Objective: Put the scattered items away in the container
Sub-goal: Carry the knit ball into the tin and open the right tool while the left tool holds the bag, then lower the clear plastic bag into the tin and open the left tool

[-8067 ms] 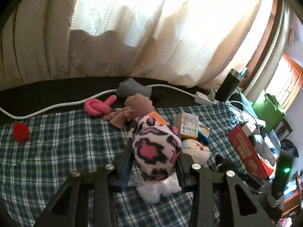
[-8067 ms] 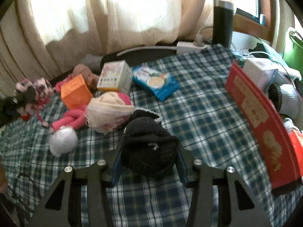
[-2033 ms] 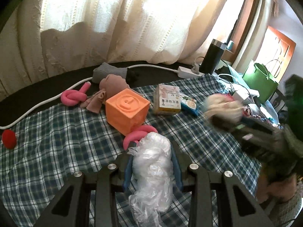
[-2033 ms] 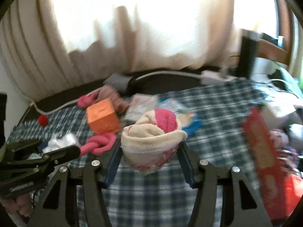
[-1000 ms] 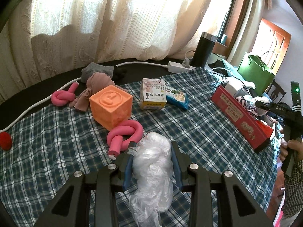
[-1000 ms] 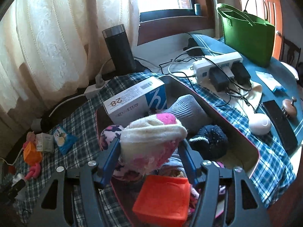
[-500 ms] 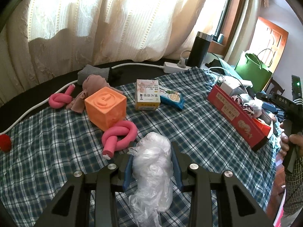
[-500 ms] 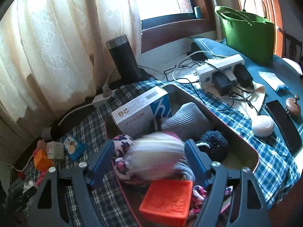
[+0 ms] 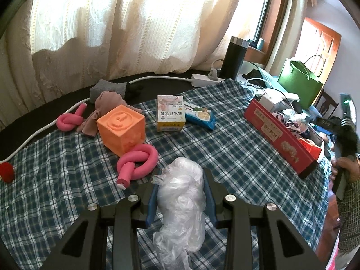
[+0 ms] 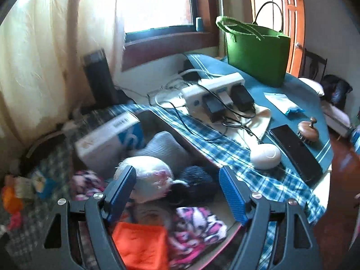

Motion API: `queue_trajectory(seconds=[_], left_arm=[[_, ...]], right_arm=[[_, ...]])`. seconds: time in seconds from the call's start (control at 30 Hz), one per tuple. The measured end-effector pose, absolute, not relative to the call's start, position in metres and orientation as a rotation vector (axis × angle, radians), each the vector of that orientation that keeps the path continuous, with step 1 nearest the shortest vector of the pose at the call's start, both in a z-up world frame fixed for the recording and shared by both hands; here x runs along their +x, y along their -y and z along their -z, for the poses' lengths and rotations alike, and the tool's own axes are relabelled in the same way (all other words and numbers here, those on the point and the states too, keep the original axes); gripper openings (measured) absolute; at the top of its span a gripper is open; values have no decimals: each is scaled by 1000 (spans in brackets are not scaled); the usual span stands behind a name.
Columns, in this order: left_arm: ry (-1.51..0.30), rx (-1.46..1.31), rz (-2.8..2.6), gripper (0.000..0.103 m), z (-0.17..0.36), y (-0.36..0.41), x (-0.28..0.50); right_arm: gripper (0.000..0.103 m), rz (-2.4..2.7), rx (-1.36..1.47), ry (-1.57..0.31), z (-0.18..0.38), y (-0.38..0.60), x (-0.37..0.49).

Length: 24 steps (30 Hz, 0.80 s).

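Observation:
My left gripper is shut on a crumpled clear plastic bag above the plaid cloth. Ahead of it lie a pink foam knot, an orange cube, a small carton, a blue snack packet, a second pink knot and a brown cloth. The red container stands at the right. My right gripper hangs open over the container's rim, nothing between its fingers. Below it lie a cream and pink sock bundle, a dark sock ball, a grey sock and a white box.
A red ball sits at the cloth's left edge. Beyond the container are a power strip with tangled cables, a green bag, a black tumbler, a white oval device and a black slab. A person's hand shows at far right.
My right gripper has opened and let the cream and pink sock bundle drop into the container, then swung to the right. My left gripper has kept its hold on the plastic bag.

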<state>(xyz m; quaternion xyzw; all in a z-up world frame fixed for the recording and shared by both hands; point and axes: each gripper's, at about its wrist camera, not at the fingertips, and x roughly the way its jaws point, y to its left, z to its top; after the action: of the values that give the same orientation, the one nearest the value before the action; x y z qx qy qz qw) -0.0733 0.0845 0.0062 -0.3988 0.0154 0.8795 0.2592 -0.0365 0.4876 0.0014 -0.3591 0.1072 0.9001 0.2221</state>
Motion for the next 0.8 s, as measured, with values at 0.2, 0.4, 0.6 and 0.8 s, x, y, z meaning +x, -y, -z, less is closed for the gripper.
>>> queue_trajectory(seconds=[0.2,0.4,0.6,0.8], left_arm=[[-49,-1058,-2363,37,-22,-106,-66],[-96,-1010,-2315,37,-40,-159,-59],[-114,-983,-2214,37,-48,-230,-57],[-139,-978,-2126,37,-45,-301,-59]], right_arm=[[80,-2434,-1140,-110,27,-482,-46],[79,-2533,-1104,-183,28,-488,-32],[80,-2617,-972,-238,7,-494,-2],[80,-2643,-877,-319,-11,-511,24]])
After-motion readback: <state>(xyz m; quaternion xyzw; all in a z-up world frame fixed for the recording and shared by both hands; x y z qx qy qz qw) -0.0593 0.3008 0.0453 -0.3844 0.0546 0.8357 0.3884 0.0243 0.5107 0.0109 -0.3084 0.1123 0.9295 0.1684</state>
